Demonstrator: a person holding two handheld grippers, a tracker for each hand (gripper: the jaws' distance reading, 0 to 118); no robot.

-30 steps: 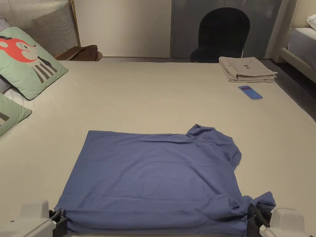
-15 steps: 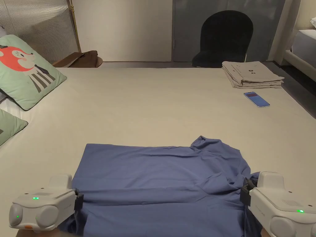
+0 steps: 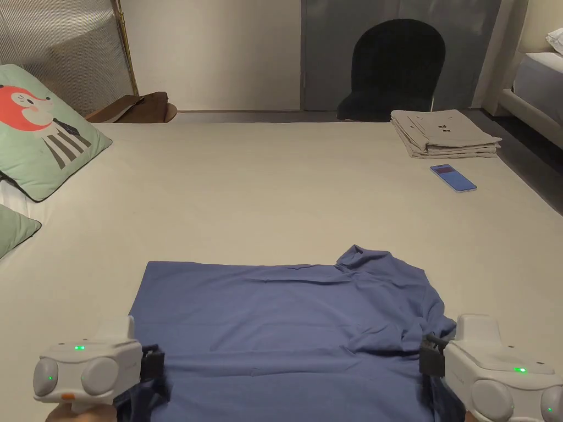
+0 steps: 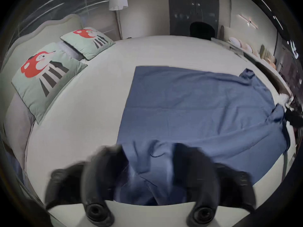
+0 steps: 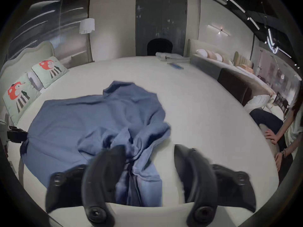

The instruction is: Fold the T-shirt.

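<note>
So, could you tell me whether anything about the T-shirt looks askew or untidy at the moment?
Yes. The blue T-shirt lies flat on its left side, but its right side is bunched into wrinkles near the right gripper, and the far sleeve is rumpled rather than spread out on the bed.

T-shirt [image 3: 286,324]: matt blue knit cloth, soft, creased where it bunches between the right gripper [image 5: 149,170] jaws. Both grippers, left gripper [image 4: 147,170] too: smooth off-white plastic shells, black matt rubbery jaws. Bed sheet [image 3: 275,181] beyond them: matt pale cloth, smooth. Phone [image 3: 453,178] far ahead of right gripper: glossy screen.
</note>
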